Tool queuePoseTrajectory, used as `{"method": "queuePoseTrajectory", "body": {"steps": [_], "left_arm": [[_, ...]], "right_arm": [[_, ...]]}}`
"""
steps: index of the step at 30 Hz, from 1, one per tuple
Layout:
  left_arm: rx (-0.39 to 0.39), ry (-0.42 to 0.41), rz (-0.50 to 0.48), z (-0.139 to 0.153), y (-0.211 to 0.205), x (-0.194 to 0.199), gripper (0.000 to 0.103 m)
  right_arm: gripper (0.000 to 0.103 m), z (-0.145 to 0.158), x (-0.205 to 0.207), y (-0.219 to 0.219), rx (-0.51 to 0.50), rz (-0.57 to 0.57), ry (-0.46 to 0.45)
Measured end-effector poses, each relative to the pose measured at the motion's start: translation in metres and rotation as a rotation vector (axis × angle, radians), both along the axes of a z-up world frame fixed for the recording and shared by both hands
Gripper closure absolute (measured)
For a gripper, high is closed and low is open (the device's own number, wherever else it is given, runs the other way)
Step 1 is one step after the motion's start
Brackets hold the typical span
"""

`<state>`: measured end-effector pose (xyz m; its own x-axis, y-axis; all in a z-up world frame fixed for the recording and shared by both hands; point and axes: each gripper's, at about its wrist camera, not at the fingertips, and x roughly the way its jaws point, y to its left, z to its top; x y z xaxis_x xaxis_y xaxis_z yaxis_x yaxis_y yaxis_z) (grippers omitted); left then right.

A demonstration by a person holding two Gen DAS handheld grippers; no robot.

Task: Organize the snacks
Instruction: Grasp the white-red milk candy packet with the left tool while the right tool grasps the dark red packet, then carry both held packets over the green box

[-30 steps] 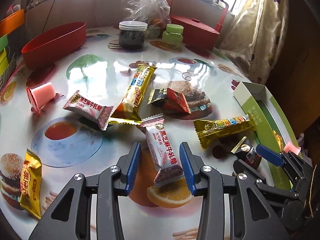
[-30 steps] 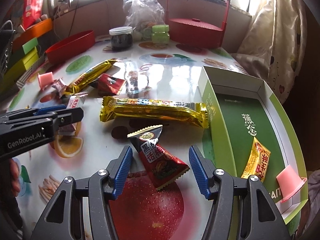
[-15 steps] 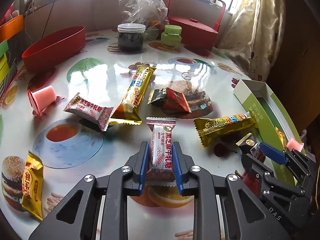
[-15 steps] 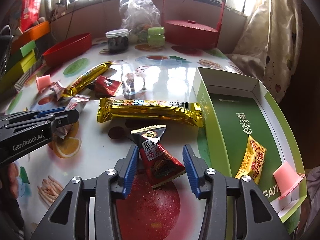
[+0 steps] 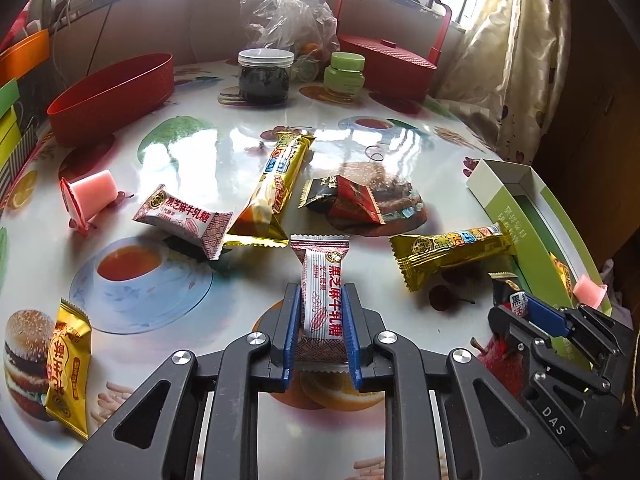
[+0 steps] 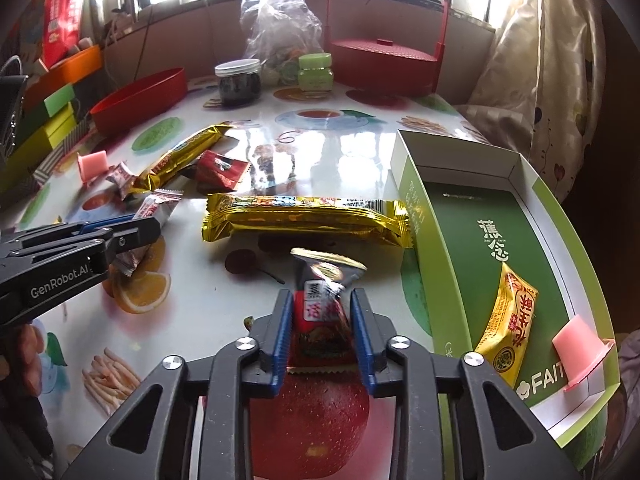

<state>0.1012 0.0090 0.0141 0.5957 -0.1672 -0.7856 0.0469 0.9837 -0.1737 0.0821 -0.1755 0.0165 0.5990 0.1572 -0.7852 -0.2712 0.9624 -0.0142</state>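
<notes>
Though clamped: white candy (image 5: 322, 303) between left tool (image 5: 321, 334) pads.

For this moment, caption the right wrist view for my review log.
Right gripper clamps a red snack packet beside the green box.

White-and-red nougat packet (image 5: 323, 308) — gripped lengthwise between blue pads, its crimped far end pointing away. Red-and-black candy packet (image 6: 322, 322) — likewise pinched, gold-edged tip raised and blurred. A second white nougat packet (image 5: 184, 222) is laid beside a long gold bar (image 5: 276, 192); a red-and-black packet (image 5: 344, 200) is set just right of that bar. Another gold bar (image 6: 306, 220) is laid crosswise against the wall of the green box (image 6: 424, 232), in which a yellow packet (image 6: 510, 320) and a pink jelly cup (image 6: 580, 344) are contained. Another pink cup (image 5: 86, 196) is tipped on its side; a yellow packet (image 5: 68, 364) is placed at the near left.
</notes>
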Motion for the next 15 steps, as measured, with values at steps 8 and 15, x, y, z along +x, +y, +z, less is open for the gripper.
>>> {"method": "queuePoseTrajectory", "body": {"steps": [8,15], "left_arm": [[0.003,-0.007,-0.001,0.0027,-0.0007,-0.0040,0.082],[0.004,-0.012,-0.003,0.0048,-0.0010,-0.0070,0.082]], "right_arm": [[0.081,0.0020,-0.0016,0.0003,0.010,0.001,-0.006],[0.082,0.0047,-0.0048,-0.0006,0.023,0.002,-0.015]]}}
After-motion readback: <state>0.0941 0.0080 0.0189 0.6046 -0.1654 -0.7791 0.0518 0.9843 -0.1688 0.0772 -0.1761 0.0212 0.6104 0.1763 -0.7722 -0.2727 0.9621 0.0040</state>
